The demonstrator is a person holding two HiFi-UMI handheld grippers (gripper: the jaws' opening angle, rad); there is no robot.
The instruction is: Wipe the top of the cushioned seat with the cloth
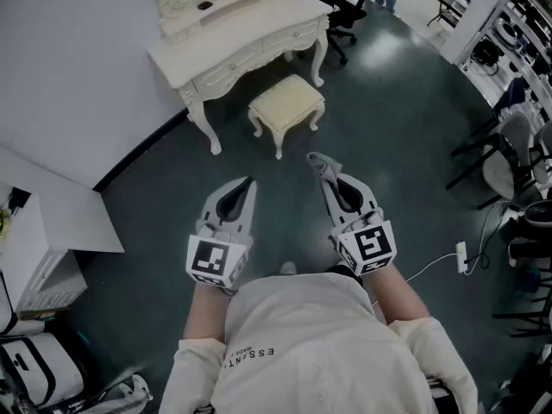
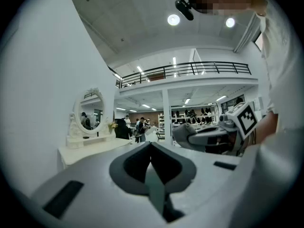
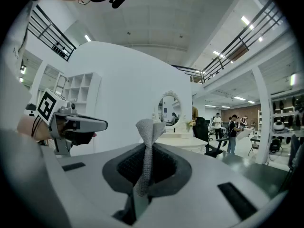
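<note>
Was a big open lab/showroom hall: mezzanine w/ black railing [image 2: 190, 69], shelving units [image 3: 78, 91], office chairs [image 1: 509, 158], ppl [image 3: 232, 129] in bkgd; vanity table [image 1: 250, 24] & cushioned seat [image 1: 287, 102] staged against a white partition wall [image 1: 69, 67].

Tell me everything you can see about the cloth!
The cloth is grey and looks knitted, with a bumpy weave. It is bunched into a thin strip and pinched between the shut jaws of the right claw. Its free end fans out past the tips. It is held in the air over the dark floor, well short of the cream cushioned seat. Only the claw touches it.
</note>
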